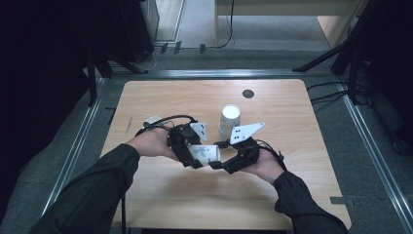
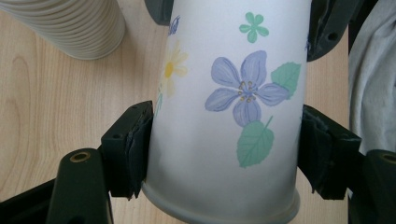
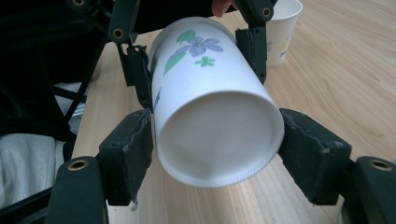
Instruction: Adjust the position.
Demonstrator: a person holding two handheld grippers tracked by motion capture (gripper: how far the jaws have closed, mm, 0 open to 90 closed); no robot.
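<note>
High view, holdings by descending size: room dim, grey floor (image 1: 204, 29) beyond the table, dark stands at both sides, cables trailing. Wooden table (image 1: 160, 195), pale, smooth, with metal rails along its edges; small dark round insert (image 1: 248, 93) near the far edge. Ribbed paper cup (image 1: 229, 119), white, standing mouth-up behind the grippers, apart from them. Flowered paper cup (image 1: 204, 152), white with printed blue and yellow blooms, held on its side above the near-middle of the table between both hands. Left gripper (image 1: 191, 157): jaws clamped on the flowered paper cup at its mouth end, pads pressing both sides of the wall in the left gripper view (image 2: 224, 140). Right gripper (image 1: 219, 165): jaws standing at either side of the cup's base; the left pad sits at the wall in the right gripper view (image 3: 219, 135), the right pad with a slight gap, so the hold reads as loosened. Handling, by judgement: very light, thin-walled, easily crushed or dented, fairly slick; best taken near the rolled rim or the stiff base, with light pressure only.
</note>
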